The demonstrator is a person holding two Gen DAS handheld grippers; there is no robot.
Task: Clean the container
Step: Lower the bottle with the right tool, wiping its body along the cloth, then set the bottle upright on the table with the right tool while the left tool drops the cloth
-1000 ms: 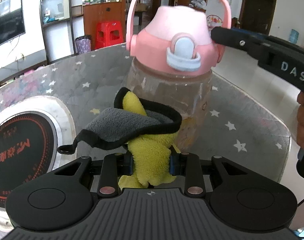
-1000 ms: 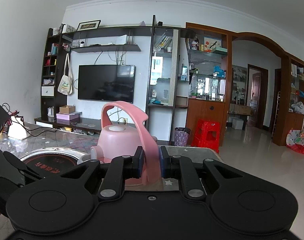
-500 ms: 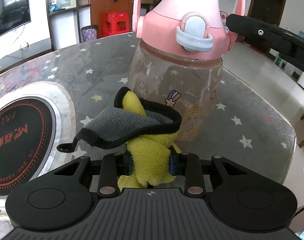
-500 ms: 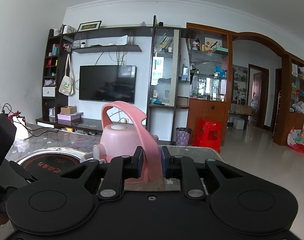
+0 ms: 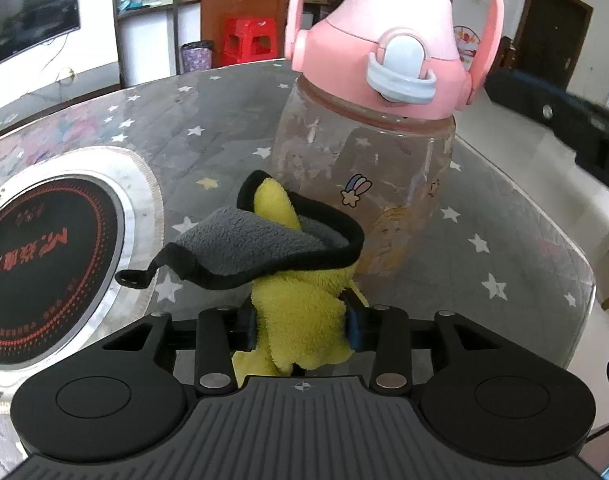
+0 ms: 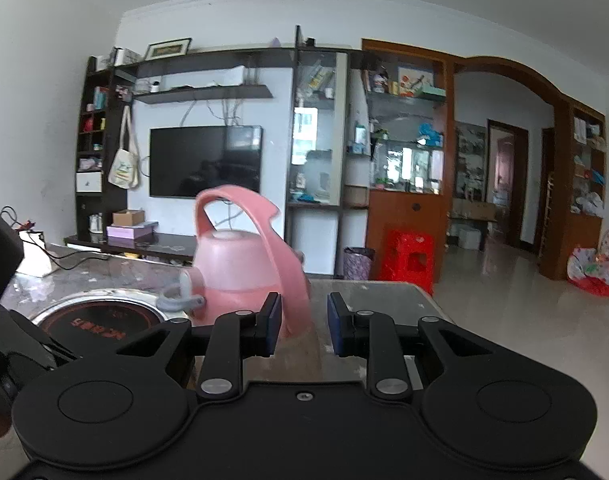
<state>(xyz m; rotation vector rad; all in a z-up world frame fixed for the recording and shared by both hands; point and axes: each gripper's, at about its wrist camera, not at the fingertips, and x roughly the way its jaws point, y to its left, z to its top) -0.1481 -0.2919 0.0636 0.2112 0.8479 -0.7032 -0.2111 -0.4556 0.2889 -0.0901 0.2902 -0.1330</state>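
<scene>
Clear bottle [image 5: 360,168] appears empty, pink lid [image 5: 384,64] on. Left tongs [image 5: 300,326] opening, cloth [image 5: 296,280] between; right tongs [image 6: 302,326] opening around handle [image 6: 280,256].

Bottle handle [image 6: 264,248] blurred, perhaps mid-motion

Both wrist views close, sharing bottle [image 5: 364,152] from different sides.
</scene>
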